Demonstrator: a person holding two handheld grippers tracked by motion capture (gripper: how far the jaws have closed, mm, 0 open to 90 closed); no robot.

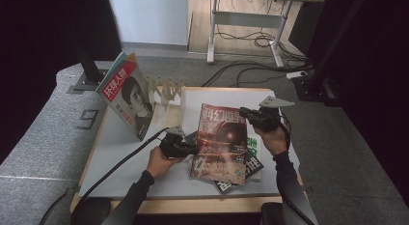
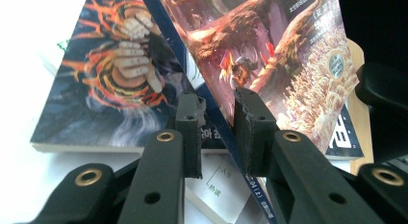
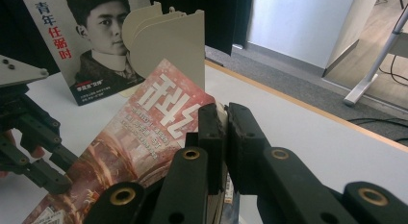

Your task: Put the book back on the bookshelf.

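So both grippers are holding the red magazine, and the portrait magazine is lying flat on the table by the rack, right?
Not quite. Both grippers, left and right, do hold the red magazine, but the portrait magazine is not lying flat: it stands upright, leaning by the rack, as the high view shows.

You have the red-covered magazine (image 1: 220,144) lifted off the pile, tilted with its top edge raised toward the far side of the table. Its cover shows white Chinese characters (image 3: 166,106) over a reddish picture. Its lower part overlaps the dark magazines (image 1: 253,164) lying flat beneath it.
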